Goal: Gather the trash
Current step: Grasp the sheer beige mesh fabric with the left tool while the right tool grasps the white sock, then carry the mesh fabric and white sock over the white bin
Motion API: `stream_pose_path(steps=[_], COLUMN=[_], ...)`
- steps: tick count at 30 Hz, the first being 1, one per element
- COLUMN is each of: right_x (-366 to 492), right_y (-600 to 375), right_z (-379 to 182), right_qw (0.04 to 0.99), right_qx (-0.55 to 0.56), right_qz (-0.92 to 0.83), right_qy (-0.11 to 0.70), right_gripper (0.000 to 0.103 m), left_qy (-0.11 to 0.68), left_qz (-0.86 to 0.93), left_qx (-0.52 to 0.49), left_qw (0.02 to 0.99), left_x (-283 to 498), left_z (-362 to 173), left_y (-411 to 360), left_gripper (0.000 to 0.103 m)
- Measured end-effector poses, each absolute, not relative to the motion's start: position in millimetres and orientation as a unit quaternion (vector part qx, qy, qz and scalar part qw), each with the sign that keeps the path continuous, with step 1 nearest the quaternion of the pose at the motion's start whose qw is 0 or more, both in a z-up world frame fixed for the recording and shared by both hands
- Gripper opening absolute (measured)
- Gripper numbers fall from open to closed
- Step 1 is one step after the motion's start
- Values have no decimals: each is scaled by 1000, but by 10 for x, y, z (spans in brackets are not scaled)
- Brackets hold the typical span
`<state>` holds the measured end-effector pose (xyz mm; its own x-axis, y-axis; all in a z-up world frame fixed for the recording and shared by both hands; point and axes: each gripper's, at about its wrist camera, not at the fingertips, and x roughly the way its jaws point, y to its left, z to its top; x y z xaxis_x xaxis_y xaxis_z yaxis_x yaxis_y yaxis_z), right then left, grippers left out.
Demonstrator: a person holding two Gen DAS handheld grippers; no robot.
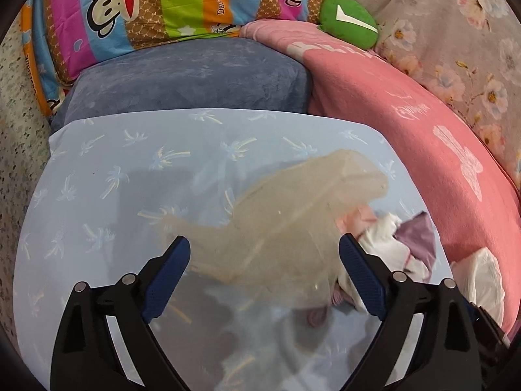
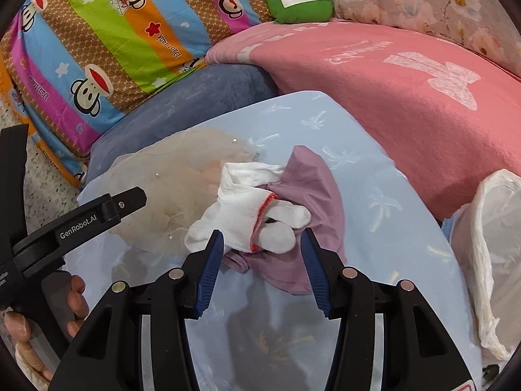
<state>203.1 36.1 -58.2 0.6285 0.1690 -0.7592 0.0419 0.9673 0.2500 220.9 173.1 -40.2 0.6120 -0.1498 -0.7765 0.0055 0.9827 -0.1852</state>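
Observation:
A beige sheer mesh piece lies on the light blue palm-print sheet. My left gripper is open, its jaws on either side of the mesh's near end, just above it. A white knit glove with a red hem lies on a mauve cloth beside the mesh. My right gripper is open, jaws either side of the glove's near end. The glove and mauve cloth also show in the left wrist view.
A white plastic bag sits open at the right edge of the sheet. A pink blanket, a blue cushion, a striped monkey-print quilt and a green plush ring the far side.

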Motion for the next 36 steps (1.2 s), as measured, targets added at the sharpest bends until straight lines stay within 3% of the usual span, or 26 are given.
stream_pose_path(steps=[7, 8, 9, 10, 12, 13, 15, 21, 36], right_x=[2367, 2388, 2400, 2395, 2391, 2380, 2345, 2121, 1439], right_y=[530, 544, 558, 556, 569, 568, 564, 522, 38], right_z=[-805, -834, -865, -892, -930, -937, -938, -831, -62], right_qw=[884, 883, 881, 880, 878, 877, 875, 878, 909], right_qx=[121, 121, 123, 124, 125, 127, 129, 136, 159], right_qz=[38, 38, 41, 44, 46, 48, 52, 61, 48], right_qy=[449, 452, 454, 457, 460, 461, 463, 454, 382], right_gripper=[49, 48, 42, 32, 24, 15, 10, 8, 8], left_qy=[453, 452, 453, 456, 463, 464, 464, 448, 385], left_qz=[-54, -57, -66, -71, -81, -82, -86, -88, -119], left_qx=[-99, -97, -96, -95, -96, -94, -92, -95, -79], left_qw=[884, 885, 884, 882, 878, 877, 877, 884, 912], left_x=[2366, 2365, 2354, 2362, 2350, 2348, 2312, 2143, 1627], left_z=[-582, -592, -611, -625, -662, -668, -664, -486, 274], left_y=[1698, 1689, 1674, 1662, 1656, 1657, 1650, 1633, 1213], left_gripper=[87, 78, 63, 57, 32, 26, 12, 6, 5])
